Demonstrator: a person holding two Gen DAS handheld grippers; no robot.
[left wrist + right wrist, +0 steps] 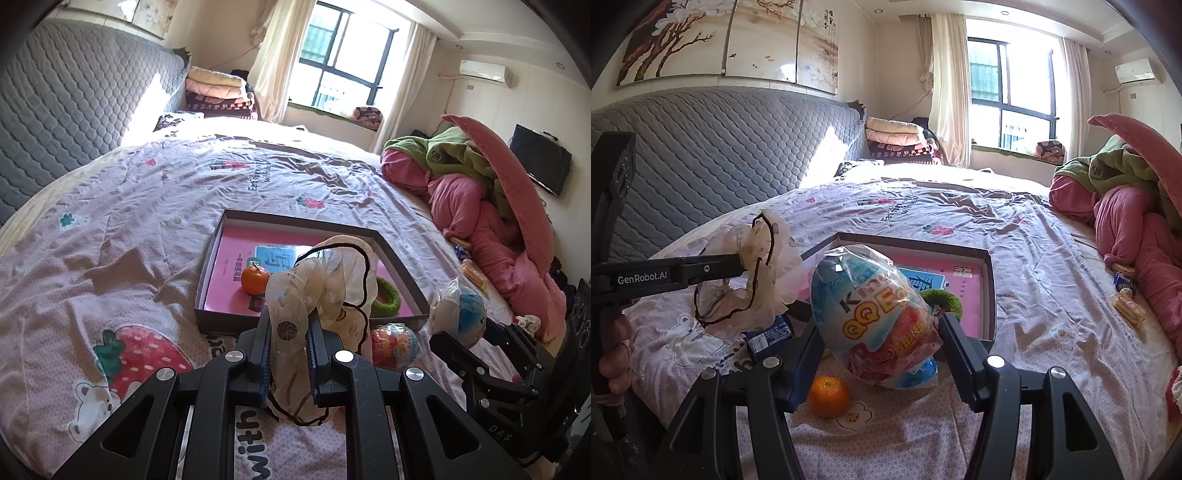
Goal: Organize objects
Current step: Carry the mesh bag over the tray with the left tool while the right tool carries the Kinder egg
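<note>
**Both grippers loaded above the bedspread**

Jaws of the left gripper [289,334] are closed tight on a sheer cream scarf [325,280] with a dark cord edge, which is carried bunched just above the near wall of the shallow box [295,220]. Jaws of the right gripper [881,345] stand about half open, pressed against both sides of a large toy egg [875,314] sealed in clear plastic wrap; it is held up in front of the box.

The scarf is judged light, limp and prone to slipping, so a pinch on a thick gathered fold suits it best. The egg is judged stiff and hollow under a slick, crinkly wrapper; it is best held across its widest part, since the film could slide against the pads.

A second wrapped egg [395,345] is seen on the bedspread [147,221], partly masked by the scarf. A green ring [388,301] in the box is half hidden. An orange [829,397] appears in both views; whether it lies inside the box or just outside cannot be settled. Snack packets [1128,304] near the pink bedding [1126,221] are too small to read.
</note>
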